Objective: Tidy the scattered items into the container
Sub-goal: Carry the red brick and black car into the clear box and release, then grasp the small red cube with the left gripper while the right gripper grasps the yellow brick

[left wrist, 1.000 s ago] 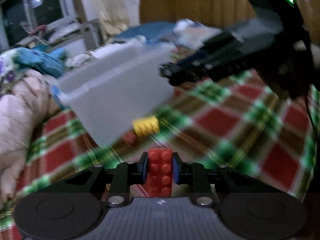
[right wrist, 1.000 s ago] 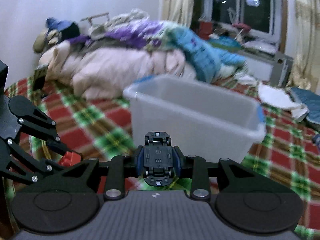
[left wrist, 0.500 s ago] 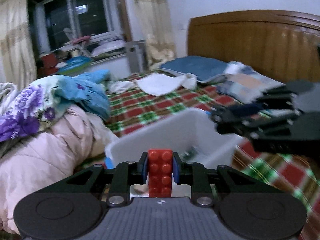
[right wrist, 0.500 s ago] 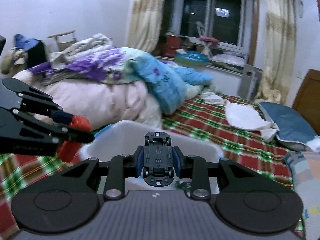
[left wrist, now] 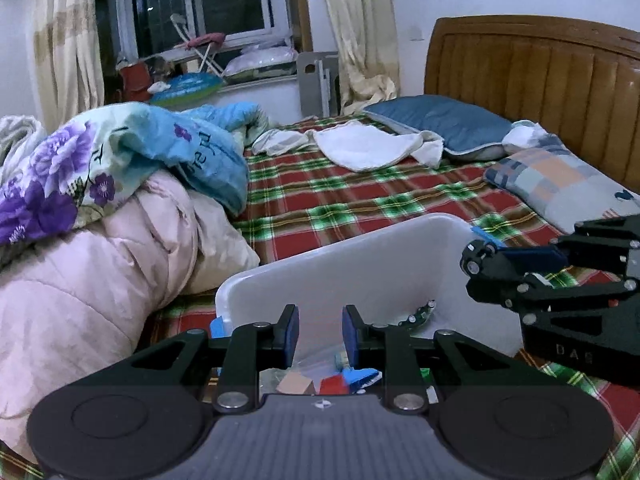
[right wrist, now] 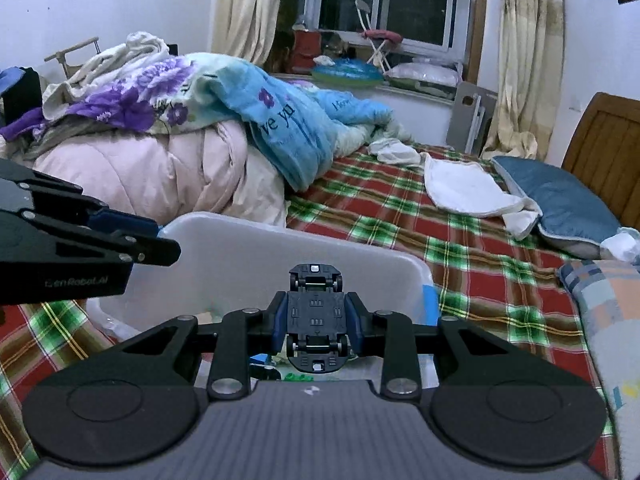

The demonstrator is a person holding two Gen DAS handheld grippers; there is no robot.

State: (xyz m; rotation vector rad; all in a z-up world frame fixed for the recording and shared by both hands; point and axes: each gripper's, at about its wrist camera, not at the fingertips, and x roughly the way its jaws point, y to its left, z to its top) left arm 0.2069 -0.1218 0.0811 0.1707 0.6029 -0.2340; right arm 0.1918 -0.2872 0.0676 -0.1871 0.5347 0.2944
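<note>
The small black plastic toy car sits at lower centre of the right-wrist view, underside toward the camera. The right hand-held gripper pinches its flanks between the wheels, above the white translucent plastic container. It looks light, rigid and smooth-sided. The flat mid-body is the sound hold, since the wheels would likely roll under the pads.

The left hand-held gripper stands slightly spread and empty over the container, with a red toy brick lying inside below it.

Its body, at the left edge of the right-wrist view, reads "GenRobot.AI". The blue quilt shows "ve yu".
</note>
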